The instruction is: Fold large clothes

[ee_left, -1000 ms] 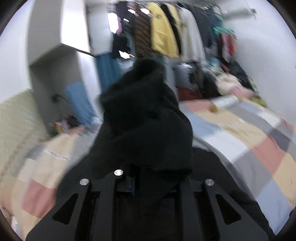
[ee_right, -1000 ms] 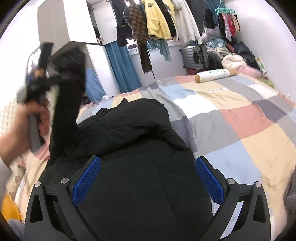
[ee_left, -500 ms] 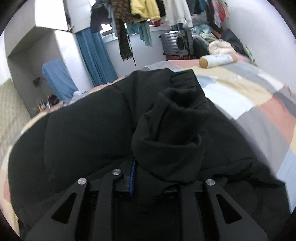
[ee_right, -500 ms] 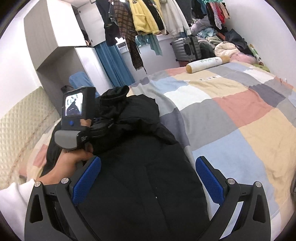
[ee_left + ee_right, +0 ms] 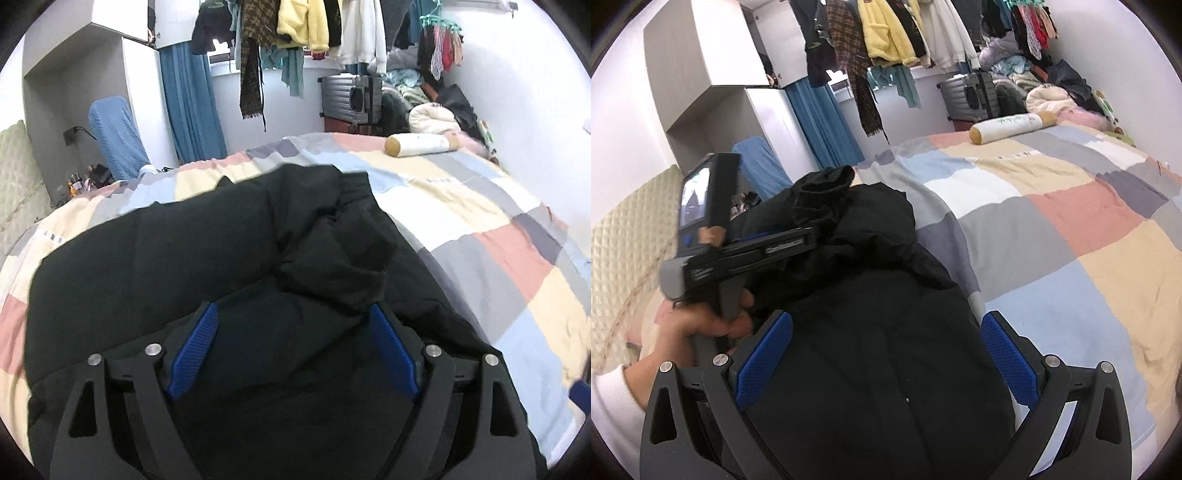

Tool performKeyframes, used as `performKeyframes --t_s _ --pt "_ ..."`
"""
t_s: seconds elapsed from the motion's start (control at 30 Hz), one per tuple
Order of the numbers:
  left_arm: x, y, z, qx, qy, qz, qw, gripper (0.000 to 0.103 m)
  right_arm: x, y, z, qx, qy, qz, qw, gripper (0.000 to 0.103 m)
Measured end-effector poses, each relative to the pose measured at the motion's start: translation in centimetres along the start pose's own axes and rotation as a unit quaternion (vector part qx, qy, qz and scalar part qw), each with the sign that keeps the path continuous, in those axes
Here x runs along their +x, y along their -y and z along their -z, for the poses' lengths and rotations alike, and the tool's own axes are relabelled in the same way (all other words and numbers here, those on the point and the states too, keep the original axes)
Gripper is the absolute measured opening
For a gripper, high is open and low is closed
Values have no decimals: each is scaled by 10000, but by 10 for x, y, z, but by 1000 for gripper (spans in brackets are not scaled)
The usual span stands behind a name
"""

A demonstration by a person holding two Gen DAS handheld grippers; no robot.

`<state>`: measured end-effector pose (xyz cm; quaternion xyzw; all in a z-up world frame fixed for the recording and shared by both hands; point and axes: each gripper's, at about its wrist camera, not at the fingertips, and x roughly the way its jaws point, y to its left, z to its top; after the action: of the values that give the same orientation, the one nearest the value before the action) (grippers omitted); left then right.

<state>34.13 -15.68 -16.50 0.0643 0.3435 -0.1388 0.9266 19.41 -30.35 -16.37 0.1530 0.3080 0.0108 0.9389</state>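
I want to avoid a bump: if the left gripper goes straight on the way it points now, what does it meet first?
Most likely the black jacket: the left gripper, jaws just opened with only loose fabric between them, points down at its bunched sleeve. Depth is unclear, but nothing else lies before it.

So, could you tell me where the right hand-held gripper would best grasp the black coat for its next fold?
Probably the coat's right edge, where it lies on the bedspread. Come in low from the bedspread side: that border is exposed and flat, while the sleeve bunches near the left hand-held gripper.
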Motion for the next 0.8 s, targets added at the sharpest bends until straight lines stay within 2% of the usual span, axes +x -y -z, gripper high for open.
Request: performKeyframes --t_s 0.1,0.27,0.37,0.47,0.53,0.6,0.67,0.73,0.8 --pt "-26 -24 4 -162 63 -58 9998 84 -3 -7 0 -95 23 -97 9999 103" --pt "-82 -74 27 -178 260 -517 9982 84 -7 -23 0 -320 95 -355 9988 103" --pt "-99 -116 46 -508 125 -582 9969 84 -4 -33 -1 -361 -2 -523 9980 103" --pt "-114 -160 69 -878 125 -558 9945 84 -3 -48 -6 -842 52 -402 9956 103" --pt "-118 -189 84 -1146 137 -731 9906 84 3 -55 -15 -1198 114 -167 9926 103" --pt "-116 -215 94 -1364 103 -940 9861 84 15 -57 -25 -1276 23 -103 9918 103" --pt "-112 -233 103 -1549 42 -1117 9816 84 29 -61 -37 -1277 -65 -182 9916 103" --pt "-101 -252 114 -1849 -116 -1122 9763 85 42 -62 -47 -1169 -155 -358 9924 103" --pt "-86 -262 124 -1881 -332 -1261 9734 85 58 -64 -60 -1029 -195 -508 9932 103"
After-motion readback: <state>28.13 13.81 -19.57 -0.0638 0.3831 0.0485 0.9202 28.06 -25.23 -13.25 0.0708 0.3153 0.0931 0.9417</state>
